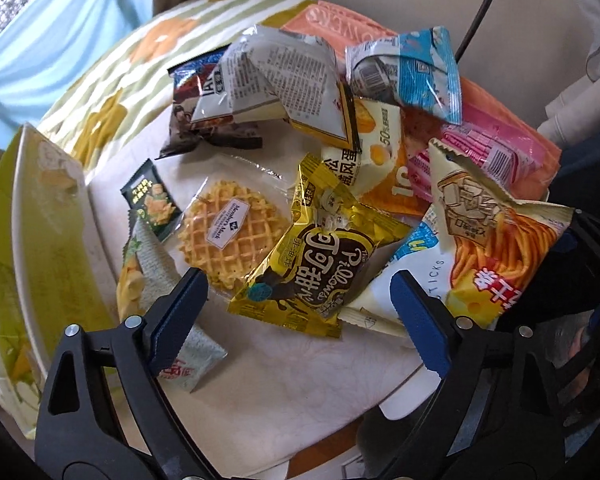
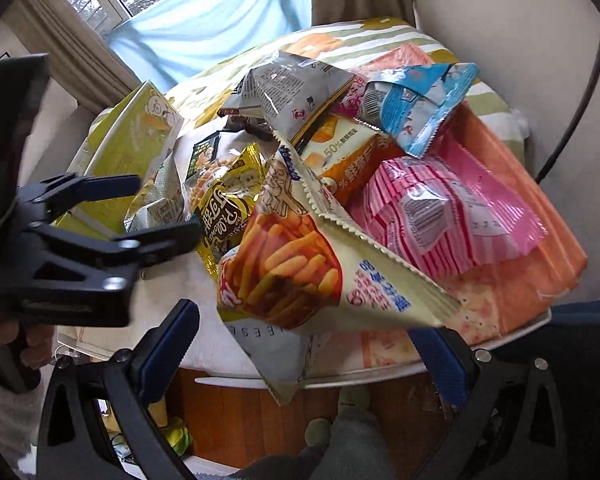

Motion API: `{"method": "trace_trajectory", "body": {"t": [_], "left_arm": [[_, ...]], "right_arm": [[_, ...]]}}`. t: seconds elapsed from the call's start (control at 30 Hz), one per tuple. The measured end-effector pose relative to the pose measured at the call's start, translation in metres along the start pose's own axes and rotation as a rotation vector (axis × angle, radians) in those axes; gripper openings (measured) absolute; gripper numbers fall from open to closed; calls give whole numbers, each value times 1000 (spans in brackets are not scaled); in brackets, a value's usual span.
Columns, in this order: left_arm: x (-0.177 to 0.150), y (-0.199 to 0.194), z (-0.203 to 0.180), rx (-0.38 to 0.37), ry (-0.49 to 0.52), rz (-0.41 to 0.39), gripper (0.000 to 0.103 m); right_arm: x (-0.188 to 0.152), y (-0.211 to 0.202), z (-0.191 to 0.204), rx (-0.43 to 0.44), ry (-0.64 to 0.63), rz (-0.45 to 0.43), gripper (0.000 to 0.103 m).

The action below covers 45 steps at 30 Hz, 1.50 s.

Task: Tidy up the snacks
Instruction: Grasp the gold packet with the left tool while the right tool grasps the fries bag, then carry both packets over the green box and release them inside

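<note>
A heap of snack packets covers a small white table (image 1: 300, 380). My left gripper (image 1: 300, 316) points down at it, open, one finger on each side of a gold chocolate-pillow packet (image 1: 312, 264) without touching it. A clear-wrapped waffle (image 1: 228, 232) lies just left of that packet. In the right wrist view my right gripper (image 2: 304, 352) is open at the table's near edge. A cream potato-stick bag (image 2: 292, 272) leans out over that edge between its fingers, and the pads are not pressing on it. The left gripper (image 2: 168, 206) shows there at the left, by the gold packet (image 2: 224, 208).
A green carton (image 2: 132, 144) stands at the table's left side. Pink (image 2: 452, 216), blue (image 2: 420, 108) and grey (image 2: 292, 92) packets pile up at the back and right over an orange bag (image 2: 540, 220). A flowered cushion, a curtain and a window lie behind. The wood floor and a person's slippered feet show below.
</note>
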<state>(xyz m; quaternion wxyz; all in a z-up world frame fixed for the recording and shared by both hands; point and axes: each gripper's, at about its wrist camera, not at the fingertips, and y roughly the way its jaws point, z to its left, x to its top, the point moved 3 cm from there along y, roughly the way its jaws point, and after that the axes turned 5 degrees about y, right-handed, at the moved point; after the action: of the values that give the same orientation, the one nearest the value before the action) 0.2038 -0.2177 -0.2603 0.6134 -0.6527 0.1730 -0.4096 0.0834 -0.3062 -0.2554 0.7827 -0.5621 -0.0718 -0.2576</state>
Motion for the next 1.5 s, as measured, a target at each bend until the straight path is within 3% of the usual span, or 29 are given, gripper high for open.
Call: {"method": "trace_trajectory", "body": {"t": [0.2,0.37,0.47,0.5,0.53,0.6,0.77,0.9,1.23,1.5], "left_arm": [[6,22,2,-11,6,48,91],[6,36,8,-45,-2,65,78],[8,43,10,-62,4,68,69],[8,46,10,-65,4,73,61],[7,47,9,-56,8,77,58],[5,47,7,-50,20,76,54],[-2,44,12,-59,-13,67,49],[-8,33,19,-54,-49,43,47],[-7,-29,45,-50,-159,-94,47],[-1,-98,74,23,-248,-218,47]], "right_arm": [[3,13,-2,13,-17,21,102],[4,16,-4,22,-25,35,98],[5,19,-3,27,-33,43,90],[5,19,-4,32,-30,45,87],[6,20,-4,38,-28,49,80],[5,22,-4,66,-19,62,68],[5,16,-1,69,-34,38,52],[3,4,3,77,-46,13,44],[16,-37,19,39,-100,-66,43],[46,-74,36,42,-186,-136,43]]}}
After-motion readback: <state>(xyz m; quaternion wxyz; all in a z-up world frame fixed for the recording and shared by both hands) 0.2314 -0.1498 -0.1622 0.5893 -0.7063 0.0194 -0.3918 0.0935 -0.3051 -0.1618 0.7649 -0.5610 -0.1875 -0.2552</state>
